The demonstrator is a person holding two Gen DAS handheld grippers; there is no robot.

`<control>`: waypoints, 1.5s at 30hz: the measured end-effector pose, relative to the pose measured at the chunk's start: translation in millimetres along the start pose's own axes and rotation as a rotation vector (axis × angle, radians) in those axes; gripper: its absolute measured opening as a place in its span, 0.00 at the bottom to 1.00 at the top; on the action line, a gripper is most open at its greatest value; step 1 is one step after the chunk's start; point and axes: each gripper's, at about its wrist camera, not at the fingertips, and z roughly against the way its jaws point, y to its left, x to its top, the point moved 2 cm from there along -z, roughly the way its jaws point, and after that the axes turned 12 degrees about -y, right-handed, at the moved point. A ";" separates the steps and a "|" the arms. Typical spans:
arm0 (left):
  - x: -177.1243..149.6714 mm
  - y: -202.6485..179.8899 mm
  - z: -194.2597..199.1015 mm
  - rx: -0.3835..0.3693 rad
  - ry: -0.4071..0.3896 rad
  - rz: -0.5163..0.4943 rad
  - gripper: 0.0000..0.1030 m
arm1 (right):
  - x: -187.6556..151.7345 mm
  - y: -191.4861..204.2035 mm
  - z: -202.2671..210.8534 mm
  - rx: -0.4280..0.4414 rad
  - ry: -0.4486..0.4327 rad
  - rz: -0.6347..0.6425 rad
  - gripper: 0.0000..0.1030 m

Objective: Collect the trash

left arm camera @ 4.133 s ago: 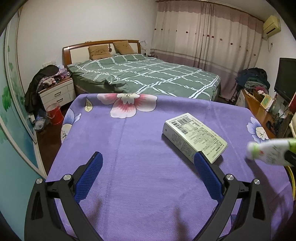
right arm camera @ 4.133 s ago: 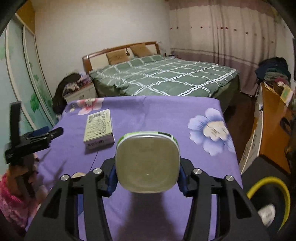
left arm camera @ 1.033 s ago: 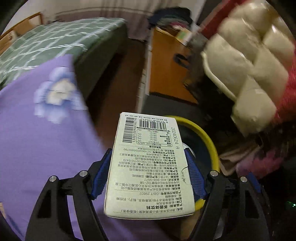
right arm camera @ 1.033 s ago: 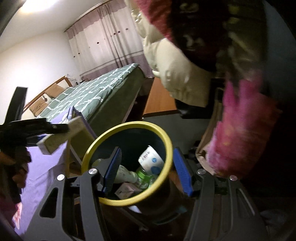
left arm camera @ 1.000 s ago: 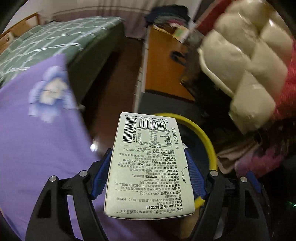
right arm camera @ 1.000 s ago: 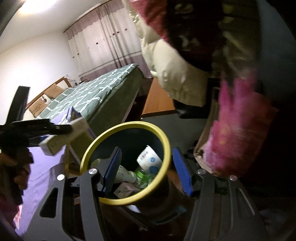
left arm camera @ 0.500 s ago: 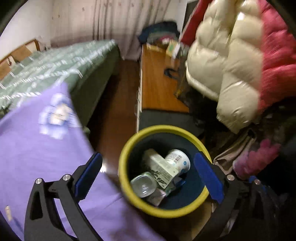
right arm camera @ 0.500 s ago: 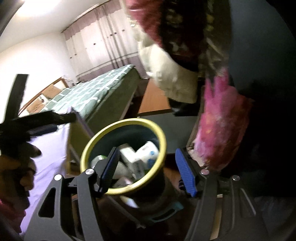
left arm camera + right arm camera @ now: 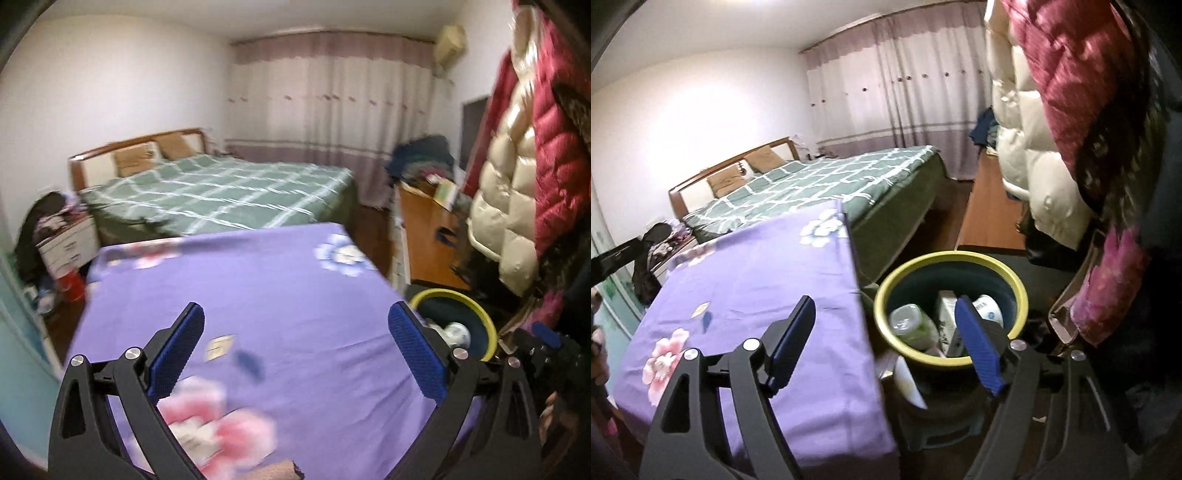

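Observation:
A dark bin with a yellow rim (image 9: 951, 260) stands beside the table's right edge and holds the white carton (image 9: 945, 314), a green-and-white bottle (image 9: 912, 325) and a white cup (image 9: 990, 314). The bin (image 9: 480, 314) also shows at the right of the left wrist view. My left gripper (image 9: 295, 343) hovers wide open over the purple flowered tablecloth (image 9: 277, 288) with nothing between its fingers. My right gripper (image 9: 884, 328) spans the table's edge and the bin; its jaws are opening and empty.
A green checked bed (image 9: 221, 195) lies beyond the table. Puffy red and cream coats (image 9: 1052, 129) hang at the right above the bin. A wooden desk (image 9: 424, 221) stands by the curtains, a white nightstand (image 9: 70, 247) at the far left. Small scraps (image 9: 219, 347) lie on the cloth.
My left gripper has let the white carton go into the bin, opened wide, and swung left from the bin to face the table and bed. My right gripper has pulled back and widened.

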 end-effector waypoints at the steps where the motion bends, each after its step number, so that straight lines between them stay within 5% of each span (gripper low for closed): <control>1: -2.9 13.2 14.8 0.029 -0.015 0.003 0.95 | 0.1 2.5 3.2 0.002 -0.005 0.004 0.74; 11: -34.2 85.0 94.1 0.148 -0.073 0.077 0.95 | 0.6 19.9 19.1 0.019 -0.017 0.007 0.79; 45: -39.4 84.0 81.3 0.145 -0.047 0.099 0.95 | -2.9 30.9 15.1 0.025 0.001 0.032 0.83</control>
